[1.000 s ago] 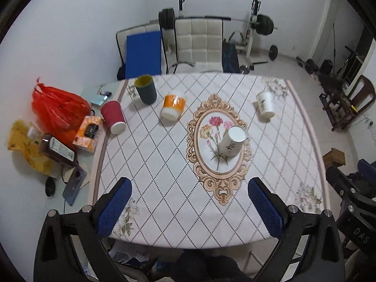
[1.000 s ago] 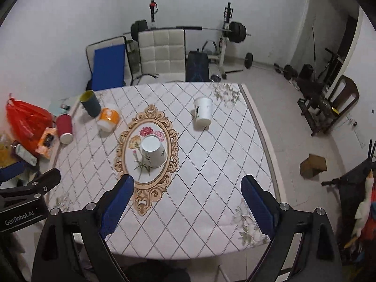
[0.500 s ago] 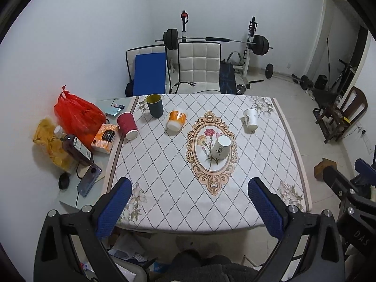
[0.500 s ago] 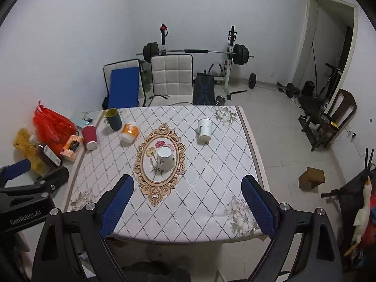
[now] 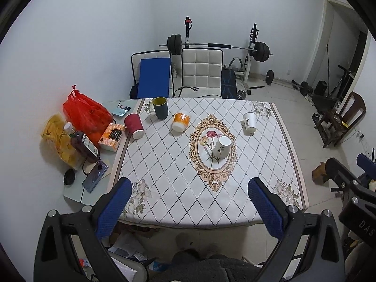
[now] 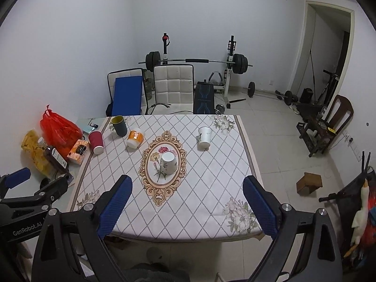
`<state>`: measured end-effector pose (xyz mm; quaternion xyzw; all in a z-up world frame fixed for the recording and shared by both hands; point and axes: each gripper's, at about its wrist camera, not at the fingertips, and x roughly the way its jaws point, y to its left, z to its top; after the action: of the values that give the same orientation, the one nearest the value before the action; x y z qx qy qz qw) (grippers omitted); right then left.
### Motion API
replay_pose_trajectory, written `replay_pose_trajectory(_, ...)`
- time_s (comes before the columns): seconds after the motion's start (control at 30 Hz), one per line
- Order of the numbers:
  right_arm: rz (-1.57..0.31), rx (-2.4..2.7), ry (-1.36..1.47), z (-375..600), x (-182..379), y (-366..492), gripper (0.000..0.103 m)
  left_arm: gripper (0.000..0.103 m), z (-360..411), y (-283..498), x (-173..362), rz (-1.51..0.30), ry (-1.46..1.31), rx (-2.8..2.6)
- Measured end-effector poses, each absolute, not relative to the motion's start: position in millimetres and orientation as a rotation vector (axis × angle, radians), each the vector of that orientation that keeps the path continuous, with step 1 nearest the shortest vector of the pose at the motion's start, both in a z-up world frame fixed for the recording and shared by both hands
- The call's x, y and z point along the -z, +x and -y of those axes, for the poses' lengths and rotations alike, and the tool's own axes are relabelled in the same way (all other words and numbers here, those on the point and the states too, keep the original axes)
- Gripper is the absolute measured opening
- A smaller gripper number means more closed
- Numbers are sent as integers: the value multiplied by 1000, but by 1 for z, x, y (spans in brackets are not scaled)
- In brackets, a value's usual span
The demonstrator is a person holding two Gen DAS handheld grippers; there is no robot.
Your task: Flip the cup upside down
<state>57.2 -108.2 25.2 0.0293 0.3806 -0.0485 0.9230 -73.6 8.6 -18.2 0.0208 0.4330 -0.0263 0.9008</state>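
Note:
A white paper cup (image 5: 222, 146) (image 6: 169, 162) stands upside down on the oval flower medallion of the tablecloth. A second white cup (image 5: 249, 121) (image 6: 204, 137), an orange-and-white cup (image 5: 180, 121) (image 6: 134, 139) and a red cup (image 5: 134, 125) (image 6: 96, 139) also stand upside down. A dark green cup (image 5: 160, 107) (image 6: 119, 125) stands upright at the far left. My left gripper (image 5: 190, 202) and right gripper (image 6: 188, 199) are open and empty, high above the near table edge, well back from all cups.
The table (image 5: 178, 202) has a diamond-pattern cloth. A side shelf at the left holds a red bag (image 5: 84, 112), a box, a bottle and a phone (image 5: 95, 176). Chairs and a barbell rack (image 5: 211, 47) stand behind the table. A small wooden box (image 6: 309, 183) lies on the floor.
Both grippers have pulled back and up from the table, so the whole table and room now show. The cups have not moved.

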Motion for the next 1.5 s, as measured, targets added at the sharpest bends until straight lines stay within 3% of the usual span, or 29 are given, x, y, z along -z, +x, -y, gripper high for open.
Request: replay_pose_trajectory(1.5,-849,108,61,128,10,120,99,102,1,-30,37,-923,59,34)
